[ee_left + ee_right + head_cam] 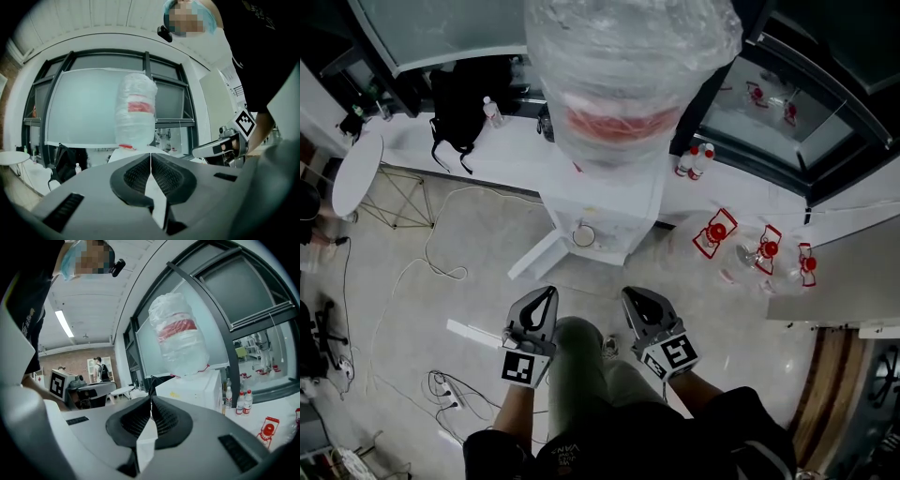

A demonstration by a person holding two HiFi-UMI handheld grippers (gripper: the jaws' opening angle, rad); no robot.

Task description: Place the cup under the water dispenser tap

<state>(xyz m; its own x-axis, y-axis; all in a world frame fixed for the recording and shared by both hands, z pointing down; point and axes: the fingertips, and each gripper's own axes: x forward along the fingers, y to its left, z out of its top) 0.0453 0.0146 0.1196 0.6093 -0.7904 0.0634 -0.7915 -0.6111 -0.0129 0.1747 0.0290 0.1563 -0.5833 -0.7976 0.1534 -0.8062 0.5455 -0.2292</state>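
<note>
Closest in, the left claw and the right claw are held side by side. Both are clenched, pads pressed together, with nothing in them. The person's leg shows between them.

Past the claws is pale floor. Thin cables loop over it on the left, and a power strip lies there too. A flat white board lies on the floor, its far end touching the dispenser.

The cup stands in the front of the dispenser, well away from both claws. I cannot make out the tap. A big bottle wrapped in clear plastic sits on top of the dispenser and hides much of it.

Behind runs a white sill under the windows. Small bottles stand on it just right of the dispenser. Red and white packs lie further right. A black backpack rests on it to the left. A round table stands far left.
</note>
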